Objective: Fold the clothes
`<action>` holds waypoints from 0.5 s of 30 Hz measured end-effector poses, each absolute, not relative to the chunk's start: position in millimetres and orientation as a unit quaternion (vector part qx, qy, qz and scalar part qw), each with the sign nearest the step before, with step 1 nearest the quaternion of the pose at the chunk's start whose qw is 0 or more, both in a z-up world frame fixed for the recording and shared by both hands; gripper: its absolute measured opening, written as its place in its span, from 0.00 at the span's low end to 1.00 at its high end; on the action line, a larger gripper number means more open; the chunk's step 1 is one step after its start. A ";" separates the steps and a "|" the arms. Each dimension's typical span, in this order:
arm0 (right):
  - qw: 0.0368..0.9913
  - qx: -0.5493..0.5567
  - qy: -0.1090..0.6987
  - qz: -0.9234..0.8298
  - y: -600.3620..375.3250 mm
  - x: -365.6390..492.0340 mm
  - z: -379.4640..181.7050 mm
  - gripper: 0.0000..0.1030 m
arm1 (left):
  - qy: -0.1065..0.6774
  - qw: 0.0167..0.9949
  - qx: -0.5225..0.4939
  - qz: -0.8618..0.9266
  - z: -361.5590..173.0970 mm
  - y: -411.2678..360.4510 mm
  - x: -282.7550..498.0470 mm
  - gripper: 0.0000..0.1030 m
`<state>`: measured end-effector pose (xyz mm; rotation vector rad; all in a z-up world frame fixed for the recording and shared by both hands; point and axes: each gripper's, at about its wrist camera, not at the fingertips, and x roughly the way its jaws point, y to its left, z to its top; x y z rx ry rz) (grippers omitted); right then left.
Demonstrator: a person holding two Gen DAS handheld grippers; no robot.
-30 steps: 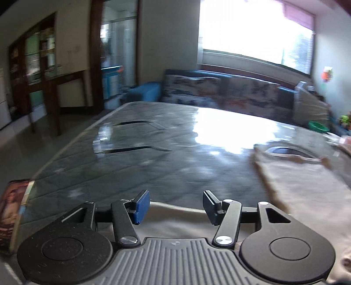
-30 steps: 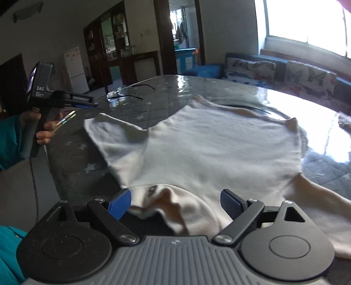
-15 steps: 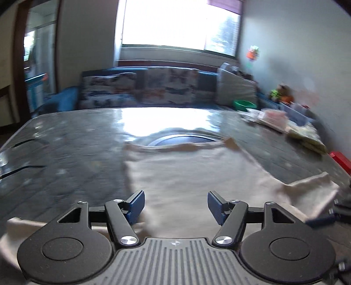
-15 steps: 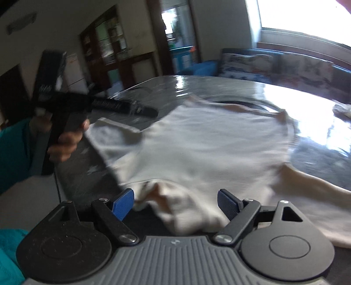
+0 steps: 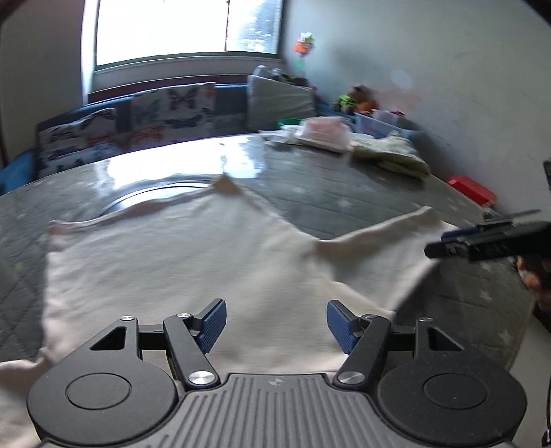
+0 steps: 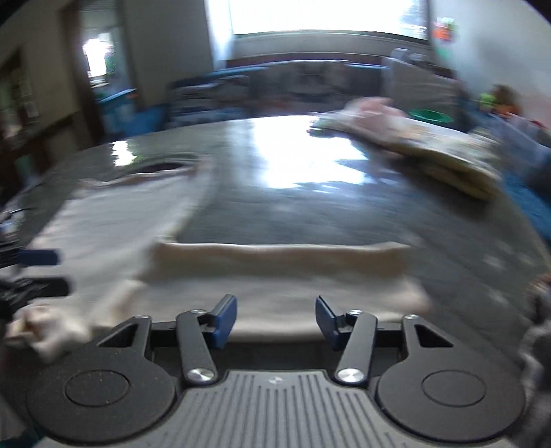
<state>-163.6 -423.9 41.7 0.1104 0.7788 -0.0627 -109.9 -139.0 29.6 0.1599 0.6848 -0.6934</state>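
Cream shirt (image 5: 172, 268) spread flat on table (image 5: 344, 193), sleeve out; left tongs (image 5: 275, 320) released; right tongs (image 6: 275, 317) closing, nothing gripped

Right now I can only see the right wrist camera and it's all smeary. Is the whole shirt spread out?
Observer: Yes. The left wrist camera shows the cream shirt spread out on the table, with one sleeve sticking out toward the picture's right.
Operator: Is anything red on the table?
Observer: Yes, there's a red box at the table's right edge, beyond that sleeve.
Operator: What's at the back?
Observer: There are butterfly-print cushions under the window.
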 end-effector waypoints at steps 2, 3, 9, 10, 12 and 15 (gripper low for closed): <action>0.921 0.061 0.378 -0.066 -438.5 -168.8 38.9 0.44 | 0.330 0.875 0.086 -0.345 26.8 -146.7 -113.9 0.66; 0.921 0.064 0.377 -0.081 -444.3 -171.4 38.0 0.43 | 0.330 0.872 0.090 -0.350 25.2 -150.2 -115.7 0.66; 0.914 0.066 0.380 -0.125 -464.0 -174.1 28.6 0.40 | 0.335 0.858 0.116 -0.372 17.4 -159.3 -125.4 0.66; 0.915 0.066 0.378 -0.127 -465.3 -173.2 28.3 0.36 | 0.336 0.856 0.119 -0.374 15.8 -160.3 -126.4 0.66; 0.915 0.060 0.376 -0.132 -464.1 -168.8 28.3 0.24 | 0.338 0.853 0.126 -0.376 12.2 -162.8 -128.2 0.66; 0.916 0.031 0.375 -0.141 -460.4 -160.0 28.4 0.07 | 0.336 0.853 0.135 -0.377 9.1 -164.8 -131.8 0.66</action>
